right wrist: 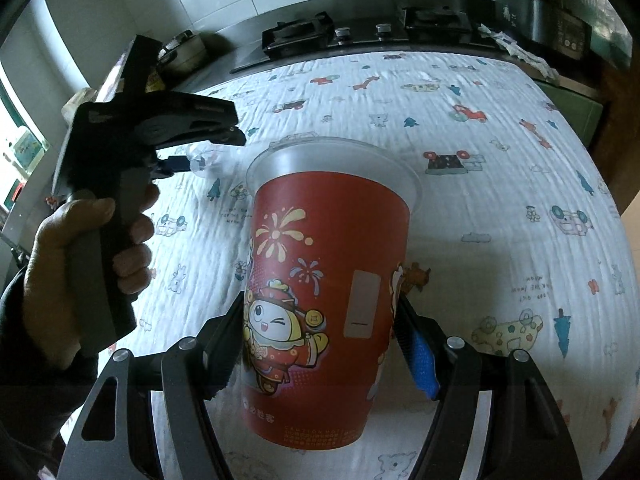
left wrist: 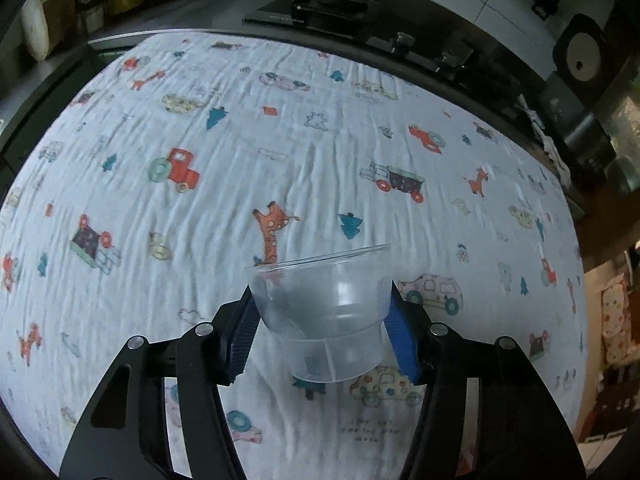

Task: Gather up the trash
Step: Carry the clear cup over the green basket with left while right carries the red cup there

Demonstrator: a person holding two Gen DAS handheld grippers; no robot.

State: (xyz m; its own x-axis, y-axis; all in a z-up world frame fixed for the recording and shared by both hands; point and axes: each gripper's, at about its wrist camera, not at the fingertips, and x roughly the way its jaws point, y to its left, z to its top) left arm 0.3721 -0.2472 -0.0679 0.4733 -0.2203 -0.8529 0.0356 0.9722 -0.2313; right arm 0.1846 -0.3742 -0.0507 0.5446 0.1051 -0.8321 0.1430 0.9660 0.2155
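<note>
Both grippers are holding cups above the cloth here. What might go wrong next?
1. The left gripper pinches the clear plastic cup on its tapered wall, so it might slide out or buckle.
2. The right gripper grips the red paper cup low on its body while it leans; the tall cup might pivot or slip.
3. Any dregs could spill onto the printed cloth; contents cannot be seen.

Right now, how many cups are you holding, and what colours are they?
Clear plastic cup, in the left gripper: 1
Red paper cup with cartoon pictures and a clear lid, in the right gripper: 1
Total: 2 cups, both held above the patterned cloth.
</note>
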